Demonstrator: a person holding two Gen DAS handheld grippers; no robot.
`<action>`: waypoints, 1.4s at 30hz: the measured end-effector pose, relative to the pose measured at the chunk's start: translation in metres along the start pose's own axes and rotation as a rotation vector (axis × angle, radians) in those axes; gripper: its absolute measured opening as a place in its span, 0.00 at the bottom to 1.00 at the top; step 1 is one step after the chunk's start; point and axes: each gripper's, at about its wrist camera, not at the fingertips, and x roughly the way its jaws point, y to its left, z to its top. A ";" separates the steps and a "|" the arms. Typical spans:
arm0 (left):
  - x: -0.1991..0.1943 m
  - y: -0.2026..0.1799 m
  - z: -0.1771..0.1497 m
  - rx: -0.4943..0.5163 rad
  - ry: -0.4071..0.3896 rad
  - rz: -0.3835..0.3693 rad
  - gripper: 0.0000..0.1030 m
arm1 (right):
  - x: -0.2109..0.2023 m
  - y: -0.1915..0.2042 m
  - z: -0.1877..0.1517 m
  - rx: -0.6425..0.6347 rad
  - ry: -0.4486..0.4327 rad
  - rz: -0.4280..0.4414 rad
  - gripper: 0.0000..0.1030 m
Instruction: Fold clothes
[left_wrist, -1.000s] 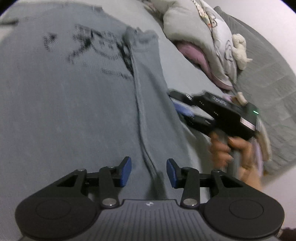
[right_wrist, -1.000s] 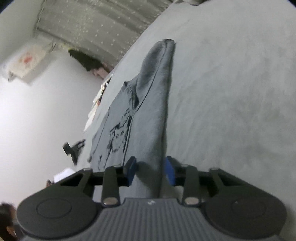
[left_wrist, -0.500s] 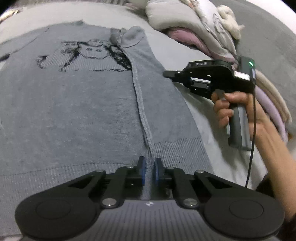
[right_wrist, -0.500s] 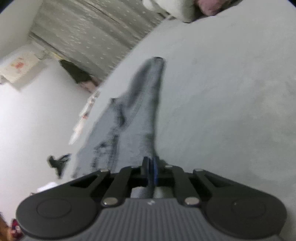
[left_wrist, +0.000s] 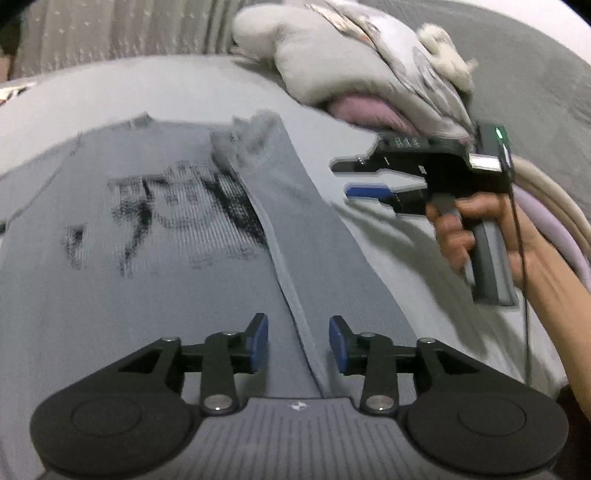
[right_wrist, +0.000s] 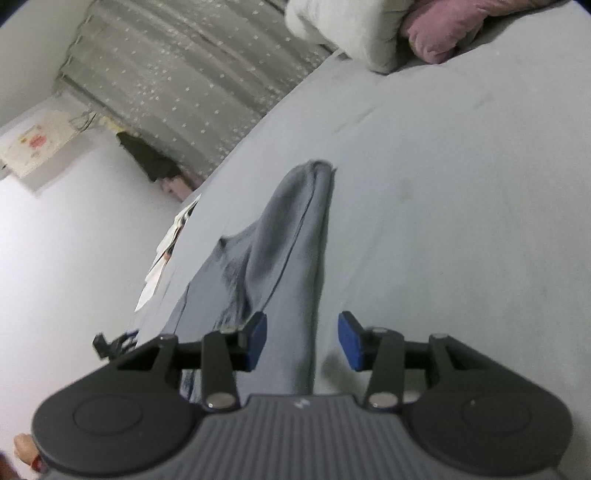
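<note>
1. On the bed lies a gray sweater, spread out flat with a black picture on its front.
2. One side of the sweater is folded over onto its front, and the sleeve lies in a long strip along that fold.
3. Near the sweater's bottom end, the left gripper hangs just over the folded edge.
4. Its two blue pads are apart and are moving wider. The fold line runs between them, but the pads do not press on it.
5. Beside the sweater, on the sleeve side, a hand holds the right gripper over the bare sheet.
6. From the right wrist view, the right gripper has its pads apart too, and they are opening. The sleeve lies under the gap, and the pads do not squeeze it.
7. Past the top of the sweater sits a pile of clothes, light gray and pink.
8. Behind the bed, far from the sweater, hangs a gray curtain with small white dots.
9. Next to the sweater's far side, some papers lie by the white wall.
</note>
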 end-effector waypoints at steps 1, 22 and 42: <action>0.012 0.009 0.013 -0.019 -0.015 0.015 0.37 | 0.008 -0.003 0.006 0.007 -0.001 -0.002 0.40; 0.174 0.109 0.186 -0.191 0.113 -0.163 0.38 | 0.131 0.001 0.074 -0.136 -0.133 -0.007 0.40; 0.185 0.113 0.168 -0.231 -0.187 -0.039 0.03 | 0.129 0.001 0.076 -0.158 -0.150 -0.101 0.07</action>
